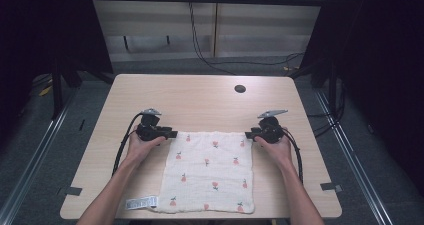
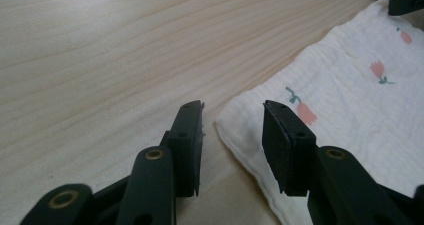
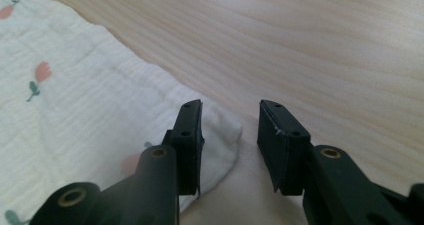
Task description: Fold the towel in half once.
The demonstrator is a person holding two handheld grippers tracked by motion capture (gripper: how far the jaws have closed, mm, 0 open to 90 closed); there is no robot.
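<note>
A white cloth (image 1: 210,172) printed with small pink flowers lies spread flat on the near half of the wooden table (image 1: 200,100). My left gripper (image 1: 173,133) sits at the cloth's far left corner, open, and that corner (image 2: 232,122) lies between the two jaws without being pinched. Over at the far right corner, my right gripper (image 1: 247,134) is open too. The right corner (image 3: 225,130) lies in the gap beside its left jaw. A white label (image 1: 141,203) sticks out from the cloth's near left corner.
A round cable hole (image 1: 240,88) is set in the table's far right part. Bare wood stretches beyond the cloth toward the far edge. Black cables trail from both grippers along the person's forearms. Dark curtains and metal rails flank the table.
</note>
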